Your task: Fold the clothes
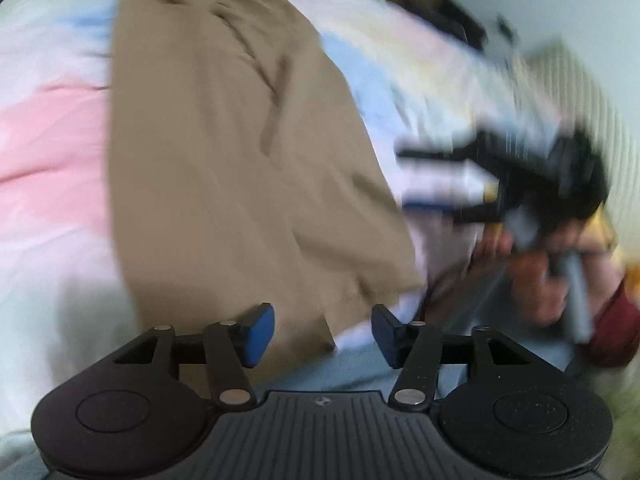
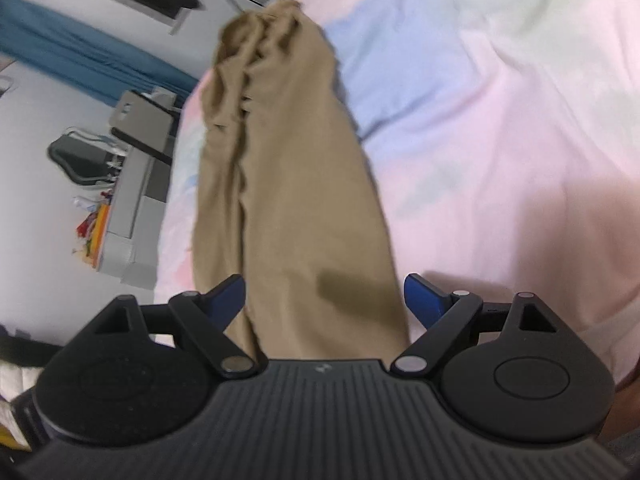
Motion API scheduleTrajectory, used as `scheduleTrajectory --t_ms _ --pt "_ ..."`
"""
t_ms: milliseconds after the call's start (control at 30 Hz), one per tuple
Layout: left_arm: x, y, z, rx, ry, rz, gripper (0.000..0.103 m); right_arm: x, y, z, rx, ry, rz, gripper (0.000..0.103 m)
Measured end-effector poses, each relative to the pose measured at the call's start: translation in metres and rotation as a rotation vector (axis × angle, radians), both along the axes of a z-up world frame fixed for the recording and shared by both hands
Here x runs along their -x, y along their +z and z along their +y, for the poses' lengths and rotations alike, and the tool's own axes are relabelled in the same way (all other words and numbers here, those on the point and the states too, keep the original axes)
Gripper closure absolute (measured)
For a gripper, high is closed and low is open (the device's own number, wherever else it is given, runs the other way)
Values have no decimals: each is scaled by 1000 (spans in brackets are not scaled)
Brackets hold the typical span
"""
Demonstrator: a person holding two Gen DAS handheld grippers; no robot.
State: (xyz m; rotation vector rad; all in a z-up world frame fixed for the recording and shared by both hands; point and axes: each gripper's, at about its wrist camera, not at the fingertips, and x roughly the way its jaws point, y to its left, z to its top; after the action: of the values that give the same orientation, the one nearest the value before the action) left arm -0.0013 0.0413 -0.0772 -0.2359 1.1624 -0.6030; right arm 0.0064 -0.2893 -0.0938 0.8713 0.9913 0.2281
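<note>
Item: tan trousers (image 2: 296,184), laid lengthwise on a pastel bedsheet (image 2: 500,128); both tools empty.

Left gripper (image 1: 323,336) spread over the hem; right gripper (image 2: 324,300) spread astride the cloth (nothing pinched). Risk: a one-layer grab would skew the fold. Mattress edge near the trousers' left side; ample sheet to their right.

A tan garment (image 1: 240,152), plain and soft, lies stretched out as a long narrow strip on the pastel bed (image 1: 48,152), running from near to far. Its far end is bunched in wrinkles; lengthwise creases run along it, and its near hem lies flat.
</note>
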Motion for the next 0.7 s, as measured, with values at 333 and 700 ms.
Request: scheduleTrajectory --t_ms 333,700 --pt "-23 -34 65 86 422 134 32 0 -19 13 -45 101 91 31" --pt "4 -37 36 29 209 182 83 31 -7 48 31 246 86 51"
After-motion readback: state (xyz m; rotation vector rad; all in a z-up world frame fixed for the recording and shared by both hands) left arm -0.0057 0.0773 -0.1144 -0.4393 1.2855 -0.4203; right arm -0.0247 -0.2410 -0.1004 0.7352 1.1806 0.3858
